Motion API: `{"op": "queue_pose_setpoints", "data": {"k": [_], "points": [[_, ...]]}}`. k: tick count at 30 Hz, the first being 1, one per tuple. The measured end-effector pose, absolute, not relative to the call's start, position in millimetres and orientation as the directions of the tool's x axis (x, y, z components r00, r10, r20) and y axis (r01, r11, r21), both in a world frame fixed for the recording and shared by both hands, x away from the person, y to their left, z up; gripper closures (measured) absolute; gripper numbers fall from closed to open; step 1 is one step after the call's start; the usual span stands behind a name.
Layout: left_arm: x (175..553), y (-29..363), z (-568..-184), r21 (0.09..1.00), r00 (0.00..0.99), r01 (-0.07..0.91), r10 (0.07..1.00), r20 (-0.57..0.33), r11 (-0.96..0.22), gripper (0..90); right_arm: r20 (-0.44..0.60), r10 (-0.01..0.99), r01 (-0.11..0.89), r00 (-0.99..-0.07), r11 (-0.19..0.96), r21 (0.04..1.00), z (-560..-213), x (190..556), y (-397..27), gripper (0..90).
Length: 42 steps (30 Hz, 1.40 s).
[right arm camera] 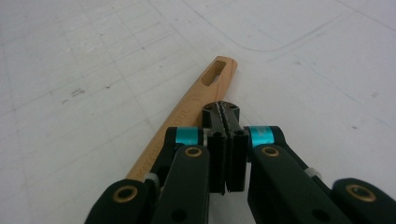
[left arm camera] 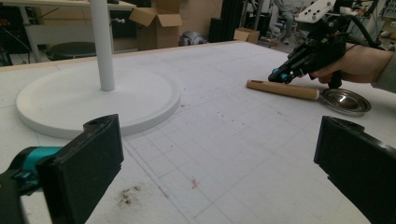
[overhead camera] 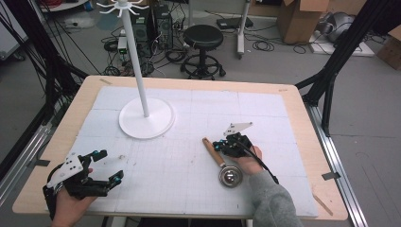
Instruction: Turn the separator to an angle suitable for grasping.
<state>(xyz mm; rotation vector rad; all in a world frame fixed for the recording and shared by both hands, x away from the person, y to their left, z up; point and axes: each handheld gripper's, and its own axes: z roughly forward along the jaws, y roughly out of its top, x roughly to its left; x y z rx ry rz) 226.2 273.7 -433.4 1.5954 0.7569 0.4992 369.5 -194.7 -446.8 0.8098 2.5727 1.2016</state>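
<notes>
A: Start with the big things; what sits on the bench?

B: A white gridded mat covers most of it; a white stand with a round base and a tall pole sits upper left of centre in the high view; the ladle lies lower right of centre, well apart from the stand.

A: Which hand is nearer the ladle?

B: The right gripper by far; it hovers right over the wooden handle, while the left gripper rests at the lower left of the frame, far across the mat.

A: And the jaws?

B: The right jaws are pressed together, with nothing between them; in the right gripper view the handle runs from lower left up to the centre of the frame, just left of and below the closed tips; whether the tips touch the wood I cannot tell. The left jaws stand wide apart, empty; between them in the left gripper view the ladle shows at upper right.

A: How does its long axis lie?

B: In the high view it slants from the handle's end at upper left down to the bowl at lower right; so I judge the right jaws must part and straddle the handle across that slant.

A: How does it look?

B: Pale wooden handle with a slotted hanging hole near its end; a small, shiny, round metal bowl.
</notes>
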Motion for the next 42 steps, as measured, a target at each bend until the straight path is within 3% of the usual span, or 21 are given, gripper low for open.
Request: {"op": "queue_pose_setpoints", "data": {"k": [42], "points": [[211,291,-434,0.980,0.659,0.197,0.745,-0.102,-0.040,1.8,0.070,0.413,0.336,-0.908,0.620,0.709,-441,380,-150,90.0]]}}
